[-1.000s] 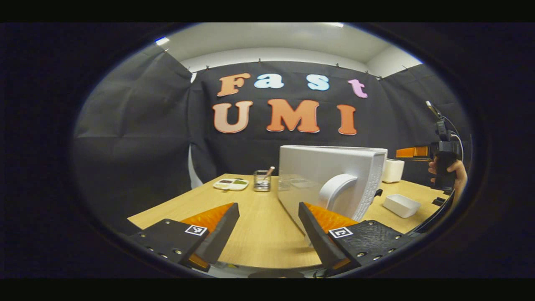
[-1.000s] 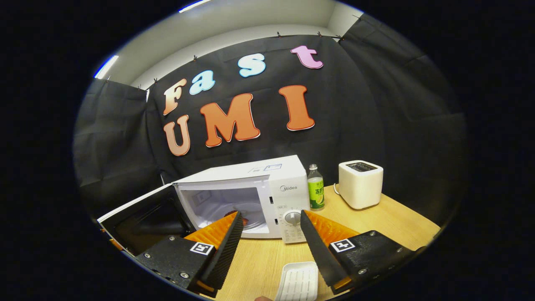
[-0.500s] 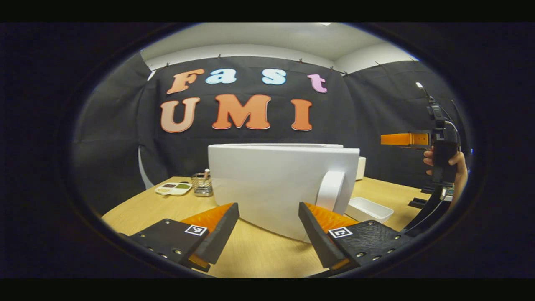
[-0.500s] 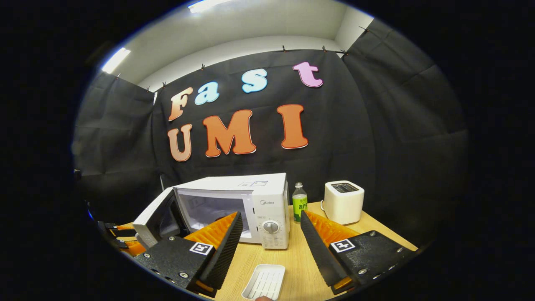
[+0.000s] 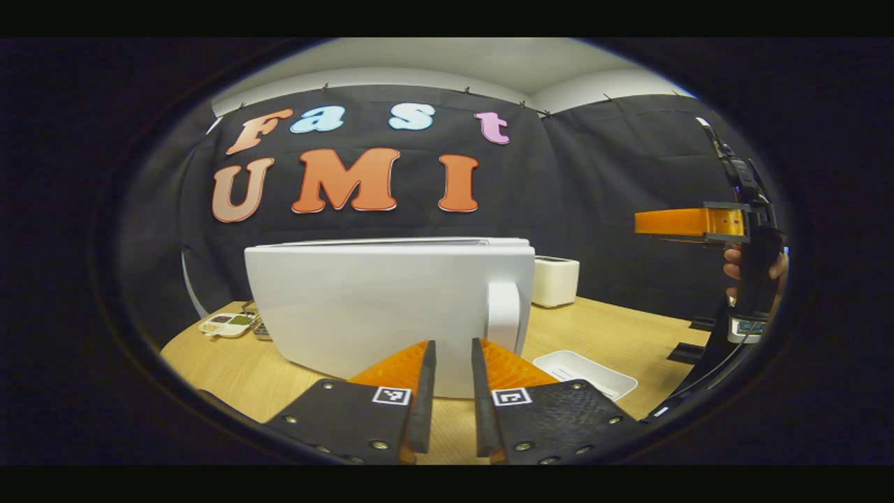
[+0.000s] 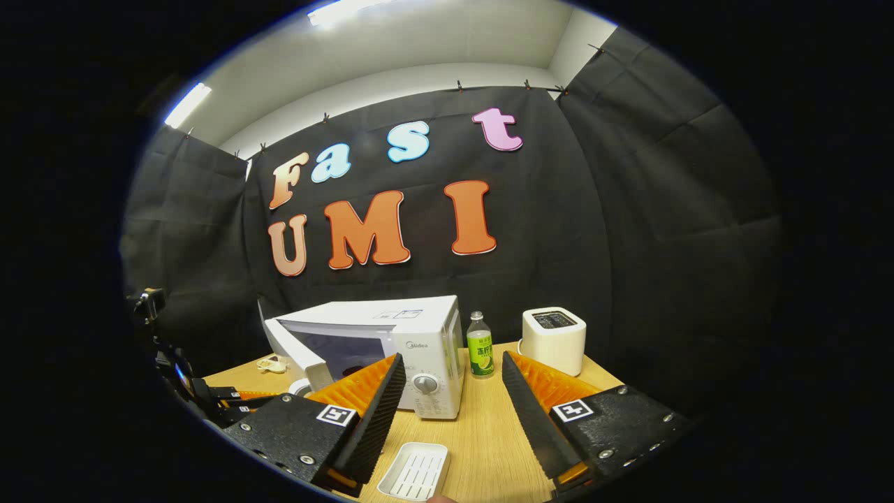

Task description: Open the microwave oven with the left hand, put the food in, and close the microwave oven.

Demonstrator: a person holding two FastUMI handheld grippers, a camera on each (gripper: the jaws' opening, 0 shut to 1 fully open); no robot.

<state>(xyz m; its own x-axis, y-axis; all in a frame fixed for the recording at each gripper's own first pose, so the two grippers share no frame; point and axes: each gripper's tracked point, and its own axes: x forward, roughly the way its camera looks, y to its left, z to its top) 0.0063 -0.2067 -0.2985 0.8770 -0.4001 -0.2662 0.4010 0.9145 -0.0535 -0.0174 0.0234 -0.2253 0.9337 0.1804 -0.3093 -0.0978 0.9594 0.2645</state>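
Note:
The white microwave stands at the table's middle, its door ajar and angled out to the left. In the left gripper view the door's outer face is straight ahead, with its handle on the right. My left gripper is shut with nothing between the fingers, tips close to the door's lower part; its black body sits left of the door. My right gripper is open and empty, held back from the microwave and raised in a hand. The food is hidden.
A white ridged tray lies on the wooden table in front of the microwave. A green-labelled bottle and a white toaster stand to its right. A palette dish lies at the far left.
The microwave door has swung from wide open to ajar. My left gripper followed it round and its fingers closed. My right gripper drew back from the microwave.

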